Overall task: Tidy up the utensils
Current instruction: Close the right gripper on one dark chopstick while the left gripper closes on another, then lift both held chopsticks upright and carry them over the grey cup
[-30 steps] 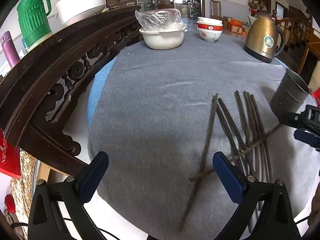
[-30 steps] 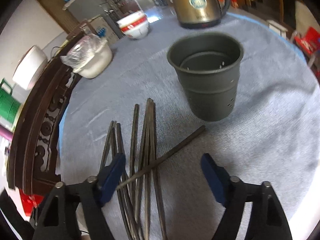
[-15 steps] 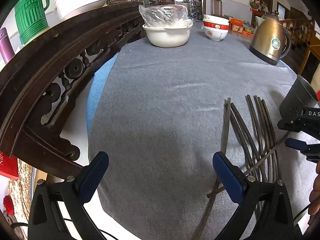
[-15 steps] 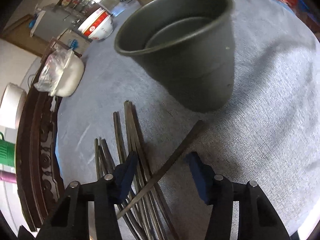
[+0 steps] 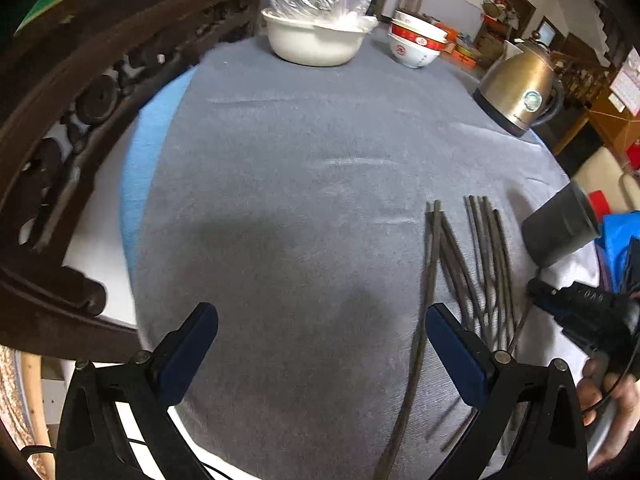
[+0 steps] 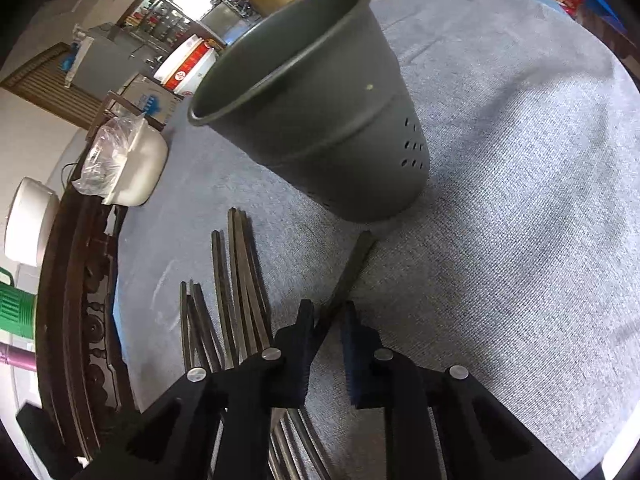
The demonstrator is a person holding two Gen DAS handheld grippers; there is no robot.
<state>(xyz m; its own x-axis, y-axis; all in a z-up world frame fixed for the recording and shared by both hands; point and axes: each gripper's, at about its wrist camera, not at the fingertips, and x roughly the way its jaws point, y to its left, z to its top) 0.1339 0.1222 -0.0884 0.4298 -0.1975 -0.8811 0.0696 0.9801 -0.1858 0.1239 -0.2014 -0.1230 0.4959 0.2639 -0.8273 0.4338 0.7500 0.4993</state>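
Observation:
Several dark chopsticks (image 5: 484, 256) lie side by side on the grey cloth (image 5: 300, 160), to the right of my left gripper (image 5: 320, 316). That gripper hovers open over bare cloth, and one long chopstick (image 5: 426, 304) runs just inside its right finger. In the right wrist view, a single chopstick (image 6: 354, 264) lies across the bundle (image 6: 236, 280) and points at the foot of the dark perforated cup (image 6: 320, 120). My right gripper (image 6: 330, 320) is closing on this crossing chopstick, its pads against it. The right gripper (image 5: 538, 292) also shows at the left view's right edge, near the cup (image 5: 560, 228).
A brass kettle (image 5: 520, 92), stacked red-and-white bowls (image 5: 416, 44) and a white bowl with a plastic bag (image 5: 316, 36) stand at the far side. A carved dark wooden chair back (image 5: 80, 100) borders the table's left. A hand (image 5: 600, 392) holds the right gripper.
My right gripper has sunk, rolled and closed from wide open around the crossing chopstick. The left gripper has tilted downward and drifted left, so the chopsticks sit farther right in its view.

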